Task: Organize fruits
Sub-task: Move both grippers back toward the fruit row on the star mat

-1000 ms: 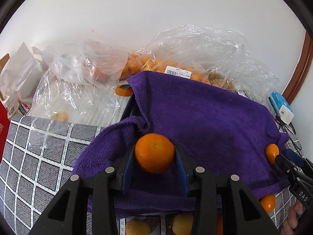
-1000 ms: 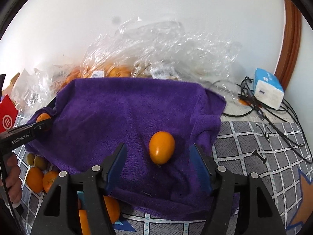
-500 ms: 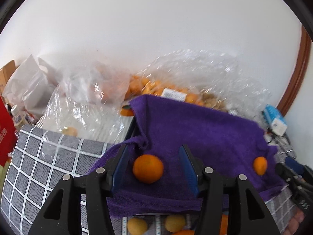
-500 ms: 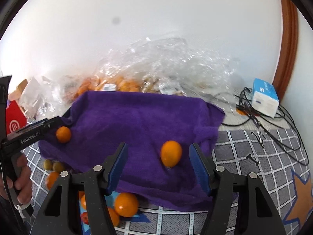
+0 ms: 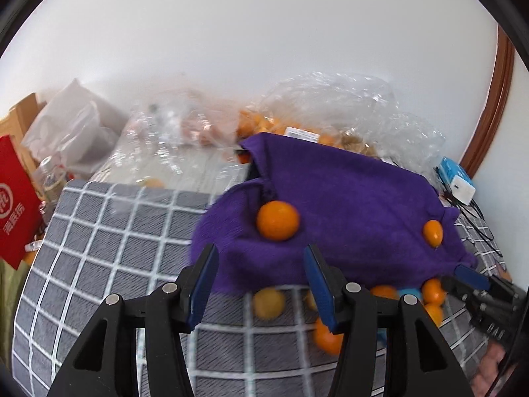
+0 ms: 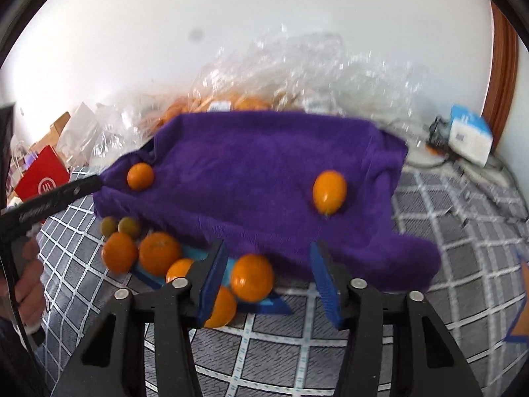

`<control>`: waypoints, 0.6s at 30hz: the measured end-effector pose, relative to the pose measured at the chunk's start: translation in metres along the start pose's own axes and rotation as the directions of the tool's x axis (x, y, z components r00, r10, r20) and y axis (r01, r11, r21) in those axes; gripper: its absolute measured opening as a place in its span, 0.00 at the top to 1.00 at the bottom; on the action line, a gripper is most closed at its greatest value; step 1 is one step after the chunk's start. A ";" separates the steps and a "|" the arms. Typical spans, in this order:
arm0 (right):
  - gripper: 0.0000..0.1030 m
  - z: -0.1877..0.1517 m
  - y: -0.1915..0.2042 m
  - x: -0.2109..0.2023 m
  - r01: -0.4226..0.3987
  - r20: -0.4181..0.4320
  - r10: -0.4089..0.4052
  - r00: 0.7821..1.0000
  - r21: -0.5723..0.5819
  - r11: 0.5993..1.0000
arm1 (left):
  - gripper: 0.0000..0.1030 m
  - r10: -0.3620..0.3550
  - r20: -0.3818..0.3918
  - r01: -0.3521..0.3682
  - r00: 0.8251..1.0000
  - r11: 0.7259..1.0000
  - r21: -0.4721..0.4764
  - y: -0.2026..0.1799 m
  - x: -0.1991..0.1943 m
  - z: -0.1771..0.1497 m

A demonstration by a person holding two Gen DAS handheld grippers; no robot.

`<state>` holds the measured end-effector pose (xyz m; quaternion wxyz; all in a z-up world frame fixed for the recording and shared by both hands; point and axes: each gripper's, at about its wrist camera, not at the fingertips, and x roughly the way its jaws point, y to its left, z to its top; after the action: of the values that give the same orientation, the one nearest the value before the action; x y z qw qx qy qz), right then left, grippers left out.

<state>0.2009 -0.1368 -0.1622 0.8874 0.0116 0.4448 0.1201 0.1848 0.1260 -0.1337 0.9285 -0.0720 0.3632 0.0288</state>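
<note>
Two fruits are lying on the purple towel point(image 6: 264, 162), which is draped over something raised on the grey checked table point(image 5: 109, 231): a round mandarin point(image 5: 278, 220) near the towel's left edge and an egg-shaped orange fruit point(image 6: 329, 192) toward its right side, its long axis running roughly near to far.

The left tongs point(image 5: 261, 278) are standing apart with nothing between the pads, hovering just short of the towel's near edge; the mandarin is lying a little beyond them and almost straight ahead. The right tongs point(image 6: 269, 274) are closing, yet their pads are pressing on nothing; the egg-shaped fruit is sitting farther on and slightly right of their line.

Directly between and below the right tongs, on the table just in front of the towel's hanging edge, a loose cluster point(image 6: 158, 254) is waiting: five orange mandarins, as far as the right wrist view is showing, plus two small greenish fruits point(image 6: 120, 225) at the far left of the group. One mandarin point(image 6: 252, 277) is lying nearest the right tongs, so the right hand is looking better placed to take it. A hand point(image 6: 29, 284) is gripping the left tool's handle at the left edge.
</note>
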 end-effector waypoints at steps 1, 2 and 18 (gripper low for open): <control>0.50 0.000 0.001 0.000 -0.003 0.003 0.003 1.000 -0.005 1.000 | 0.45 0.005 0.028 -0.005 1.000 1.000 -0.013 0.005 -0.002 -0.005; 0.48 -0.001 0.002 0.001 -0.012 0.005 0.012 1.000 -0.010 1.000 | 0.44 0.006 0.040 -0.005 0.999 1.000 -0.030 0.009 -0.001 -0.008; 0.69 -0.011 -0.002 0.026 -0.032 -0.110 0.035 0.993 0.025 0.999 | 0.43 -0.064 -0.012 0.063 0.998 0.992 -0.106 0.017 0.004 -0.011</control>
<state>0.2078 -0.1340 -0.1890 0.8591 0.0228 0.4944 0.1302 0.1784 0.1409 -0.1461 0.9211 -0.1328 0.3657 0.0179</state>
